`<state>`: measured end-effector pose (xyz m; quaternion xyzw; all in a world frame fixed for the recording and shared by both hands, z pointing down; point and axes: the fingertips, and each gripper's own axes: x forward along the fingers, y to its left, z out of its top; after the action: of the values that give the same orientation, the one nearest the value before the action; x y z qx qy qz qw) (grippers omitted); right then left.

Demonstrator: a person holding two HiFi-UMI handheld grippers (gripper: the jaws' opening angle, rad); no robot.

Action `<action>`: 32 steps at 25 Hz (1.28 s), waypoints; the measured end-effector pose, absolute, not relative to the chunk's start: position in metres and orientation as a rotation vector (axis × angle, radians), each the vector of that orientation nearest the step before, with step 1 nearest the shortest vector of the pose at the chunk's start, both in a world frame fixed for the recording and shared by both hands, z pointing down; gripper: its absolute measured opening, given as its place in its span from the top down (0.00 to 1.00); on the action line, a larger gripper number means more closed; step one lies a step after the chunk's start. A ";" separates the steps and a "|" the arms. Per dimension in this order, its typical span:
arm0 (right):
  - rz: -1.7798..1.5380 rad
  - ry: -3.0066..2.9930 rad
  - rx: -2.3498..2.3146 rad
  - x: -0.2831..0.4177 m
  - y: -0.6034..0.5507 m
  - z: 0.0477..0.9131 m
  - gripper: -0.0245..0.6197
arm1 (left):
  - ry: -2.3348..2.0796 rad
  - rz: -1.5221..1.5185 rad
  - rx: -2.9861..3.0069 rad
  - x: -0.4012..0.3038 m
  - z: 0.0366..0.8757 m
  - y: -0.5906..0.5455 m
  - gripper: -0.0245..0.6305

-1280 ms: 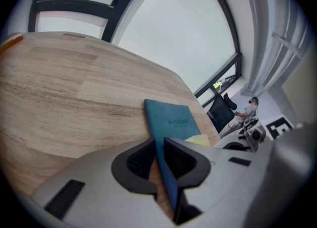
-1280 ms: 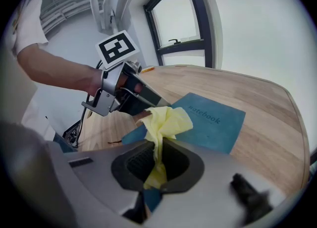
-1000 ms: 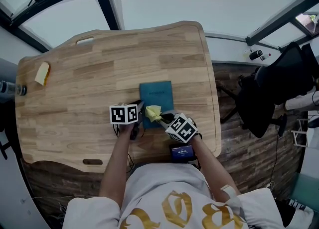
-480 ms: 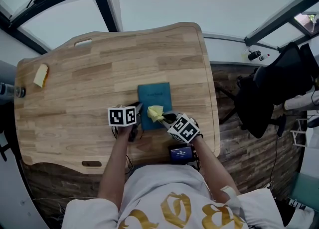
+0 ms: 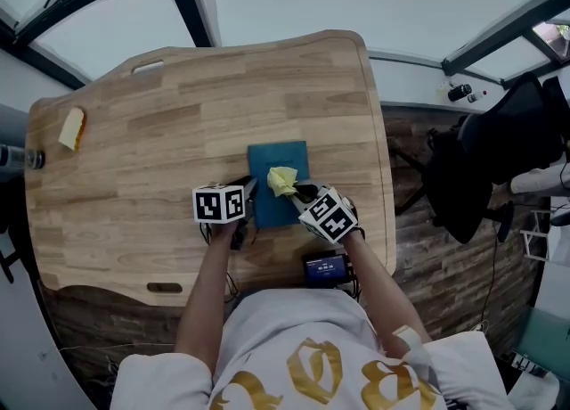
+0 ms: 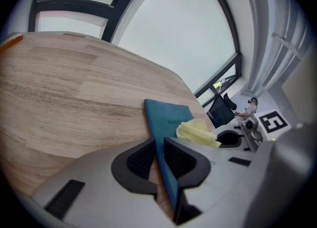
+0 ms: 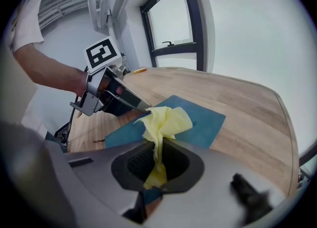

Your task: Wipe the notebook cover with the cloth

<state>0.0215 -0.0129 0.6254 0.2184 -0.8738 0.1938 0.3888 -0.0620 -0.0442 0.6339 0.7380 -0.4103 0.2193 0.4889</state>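
Right gripper point(image 7: 157, 165) risk first: it is holding the yellow cloth point(image 7: 166, 118) by a thin bunched tail, so drag across the cover could be pulling it free. The teal notebook point(image 5: 267, 163) could be pivoting on the table point(image 5: 134, 150) if the left gripper point(image 6: 159, 165) slips. Right jaws are squeezing nearly together on the cloth, which is resting on the cover. Left jaws are clamping the notebook's near-left edge, mid-table toward the person.
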 end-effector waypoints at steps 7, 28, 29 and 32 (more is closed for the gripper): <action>0.486 -2.215 0.622 0.018 -0.038 0.627 0.90 | -0.998 0.536 1.791 -0.063 0.635 -0.045 0.86; 0.426 -2.245 1.179 0.061 -0.038 0.532 0.90 | -1.362 0.502 2.057 -0.088 0.562 -0.035 0.91; 0.407 -2.245 1.211 0.062 -0.037 0.526 0.90 | -1.382 0.494 2.086 -0.087 0.553 -0.035 0.92; 0.348 -2.278 1.304 0.065 -0.032 0.506 0.90 | -1.436 0.469 2.155 -0.087 0.526 -0.034 0.92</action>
<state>0.0647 -0.0317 0.5056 0.4776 -0.8342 0.1275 0.2446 -0.0866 -0.0343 0.5257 0.7923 -0.5282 0.1723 0.2522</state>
